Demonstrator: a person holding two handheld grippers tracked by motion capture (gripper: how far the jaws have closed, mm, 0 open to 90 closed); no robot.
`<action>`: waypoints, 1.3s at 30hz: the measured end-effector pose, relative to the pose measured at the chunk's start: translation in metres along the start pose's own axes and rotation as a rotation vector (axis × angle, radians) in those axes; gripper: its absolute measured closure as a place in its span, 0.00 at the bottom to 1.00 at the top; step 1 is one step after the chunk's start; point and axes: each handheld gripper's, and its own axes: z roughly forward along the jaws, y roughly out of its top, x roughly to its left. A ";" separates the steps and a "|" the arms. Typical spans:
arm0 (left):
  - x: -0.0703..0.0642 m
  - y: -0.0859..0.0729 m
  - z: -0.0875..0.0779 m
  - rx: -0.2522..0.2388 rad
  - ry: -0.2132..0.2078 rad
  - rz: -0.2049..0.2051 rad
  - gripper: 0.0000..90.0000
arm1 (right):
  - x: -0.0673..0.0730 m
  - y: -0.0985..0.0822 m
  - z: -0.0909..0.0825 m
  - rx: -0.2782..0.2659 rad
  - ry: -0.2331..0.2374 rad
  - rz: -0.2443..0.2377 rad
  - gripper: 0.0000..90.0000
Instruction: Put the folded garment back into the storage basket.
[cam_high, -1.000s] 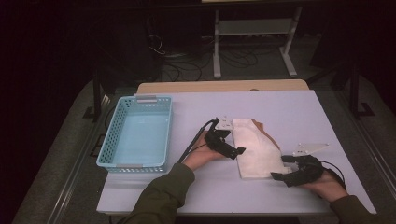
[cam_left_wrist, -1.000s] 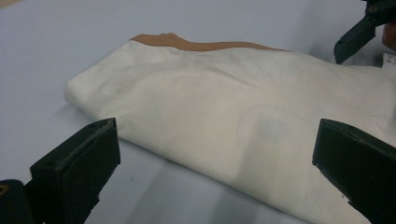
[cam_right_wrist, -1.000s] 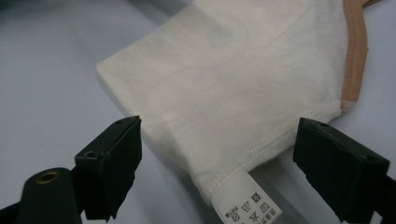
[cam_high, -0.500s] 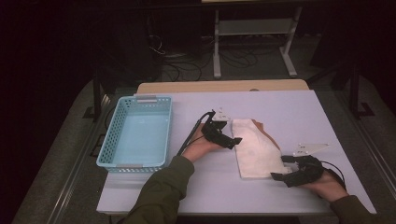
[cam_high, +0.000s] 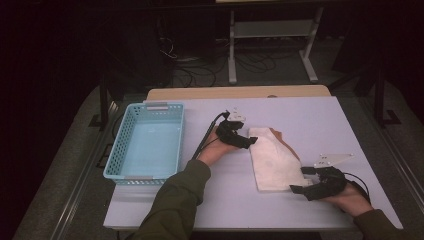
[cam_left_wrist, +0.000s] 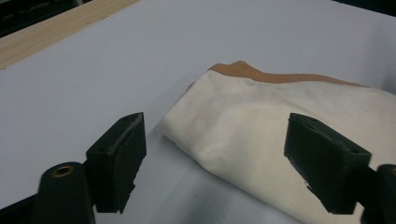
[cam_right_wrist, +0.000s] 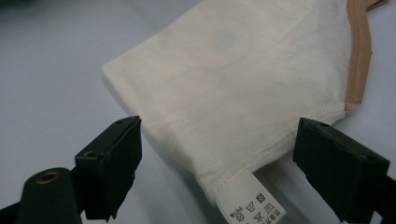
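A folded cream garment (cam_high: 272, 160) with a tan trim (cam_left_wrist: 280, 78) lies on the white table (cam_high: 310, 115), right of centre. My left gripper (cam_high: 247, 141) is at its far left corner. Its jaws have just been closing, but in the left gripper view (cam_left_wrist: 215, 135) they stand apart with the folded corner (cam_left_wrist: 280, 116) lying between them, untouched. My right gripper (cam_high: 302, 180) rests at the near right corner. It is open (cam_right_wrist: 219, 135) around the stitched hem (cam_right_wrist: 243, 65) and a white care label (cam_right_wrist: 252, 205).
A light blue plastic basket (cam_high: 147, 142) stands at the table's left side. A wooden strip (cam_left_wrist: 56, 28) runs along the far edge. Behind the table are a metal stand (cam_high: 270, 30) and cables on a dark floor.
My left gripper has moved away from the person along the garment's left edge to its far corner, and its jaws have narrowed. The right gripper and the garment have stayed put.
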 end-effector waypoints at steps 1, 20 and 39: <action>0.001 0.001 0.001 0.001 -0.003 0.000 0.25 | 0.000 0.000 0.000 0.000 0.000 0.000 0.16; 0.022 0.012 0.027 0.052 0.016 -0.049 0.47 | 0.000 0.000 -0.001 -0.004 0.007 -0.001 0.16; 0.024 0.005 0.043 0.117 0.003 -0.085 0.59 | 0.000 0.000 -0.001 -0.004 0.009 0.002 0.16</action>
